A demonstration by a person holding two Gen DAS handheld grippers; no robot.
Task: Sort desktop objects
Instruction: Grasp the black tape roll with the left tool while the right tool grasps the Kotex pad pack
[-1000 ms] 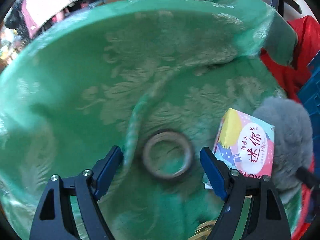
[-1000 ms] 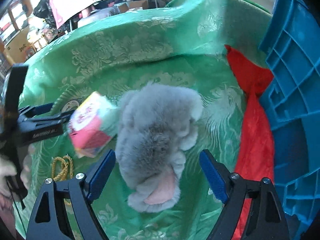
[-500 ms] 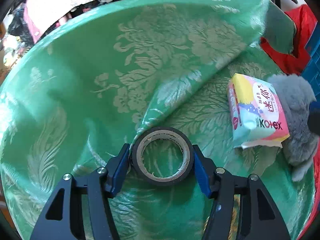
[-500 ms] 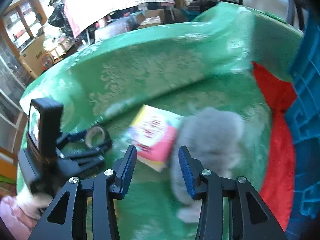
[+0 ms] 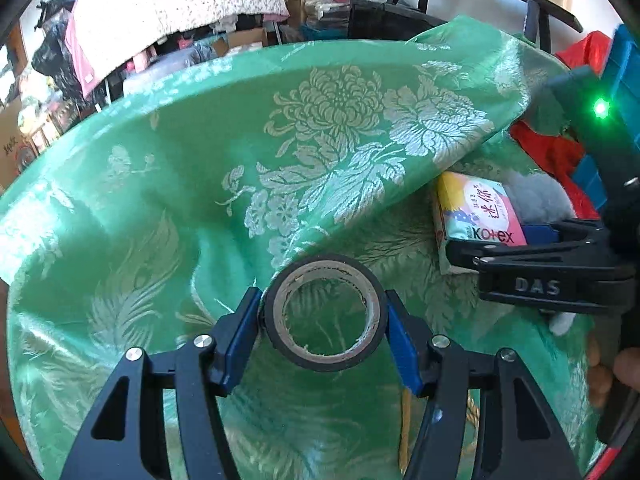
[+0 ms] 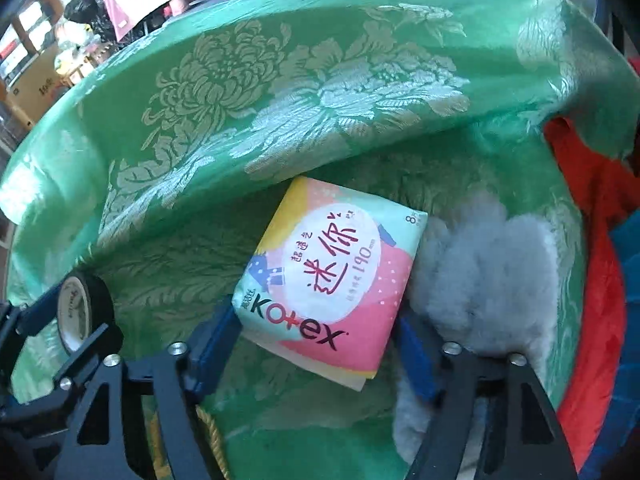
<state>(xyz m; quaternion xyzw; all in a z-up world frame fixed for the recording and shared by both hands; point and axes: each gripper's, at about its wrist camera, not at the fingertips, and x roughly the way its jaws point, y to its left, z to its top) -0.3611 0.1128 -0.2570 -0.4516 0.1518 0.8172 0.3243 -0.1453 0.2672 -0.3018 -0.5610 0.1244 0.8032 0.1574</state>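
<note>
A black tape roll (image 5: pixel 326 263) is clamped between the blue pads of my left gripper (image 5: pixel 324 320), just above the green brocade cloth (image 5: pixel 160 200). The right wrist view shows the same roll (image 6: pixel 74 312) in the left gripper (image 6: pixel 74 320) at the far left. A pink and yellow Kotex pack (image 6: pixel 332 280) lies on the cloth between the pads of my right gripper (image 6: pixel 316 320). Its jaws are opening and straddle the pack's lower end. From the left wrist view, the right gripper (image 5: pixel 492 244) reaches across that pack (image 5: pixel 480 216).
A grey plush toy (image 6: pixel 488 272) lies against the pack's right side. A raised fold of the cloth (image 6: pixel 200 100) overhangs behind the pack. Red fabric (image 6: pixel 592 240) and a blue crate (image 5: pixel 624 60) are at the right. A yellow cord (image 6: pixel 212 428) lies near the front.
My left gripper closed on the tape roll and raised it slightly. My right gripper moved left from over the plush toy to the Kotex pack, its jaws narrowing and then widening around it.
</note>
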